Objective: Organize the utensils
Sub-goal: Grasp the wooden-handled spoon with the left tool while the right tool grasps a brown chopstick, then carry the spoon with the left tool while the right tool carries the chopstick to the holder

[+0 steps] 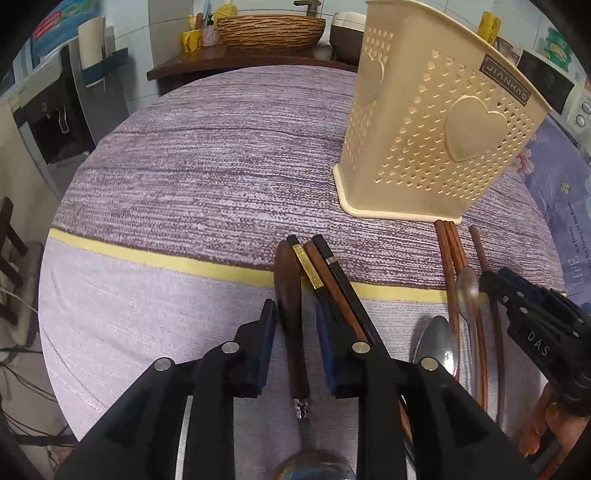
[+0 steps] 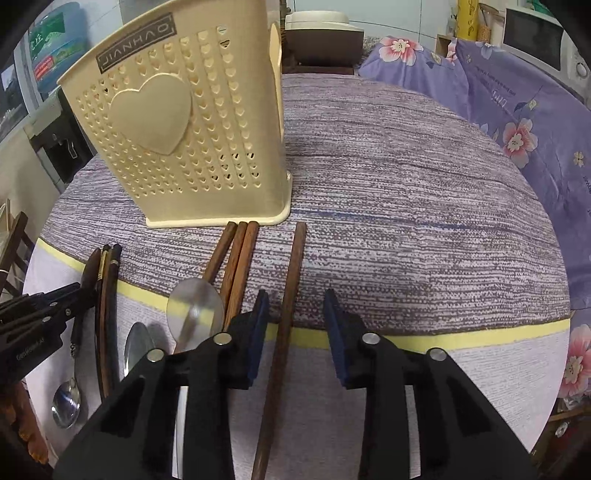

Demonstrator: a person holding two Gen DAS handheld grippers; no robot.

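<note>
A cream perforated utensil holder [image 1: 428,122] [image 2: 184,129] stands upright on the purple-grey tablecloth. My left gripper [image 1: 295,317] is open, its jaws either side of a wooden-handled spoon [image 1: 290,306] that lies flat; dark chopsticks [image 1: 332,280] lie just right of it. My right gripper [image 2: 295,310] is open over a single brown chopstick [image 2: 284,325] lying on the cloth. Left of it lie three more brown chopsticks [image 2: 236,258] and two metal spoons [image 2: 195,306] [image 2: 138,349]. The left gripper shows at the right wrist view's left edge [image 2: 70,295].
The round table [image 1: 184,166] drops off at the left. A purple flowered cloth [image 2: 517,110] lies at the right. A woven basket [image 1: 269,31], cups and a rice cooker [image 2: 317,37] stand behind the table.
</note>
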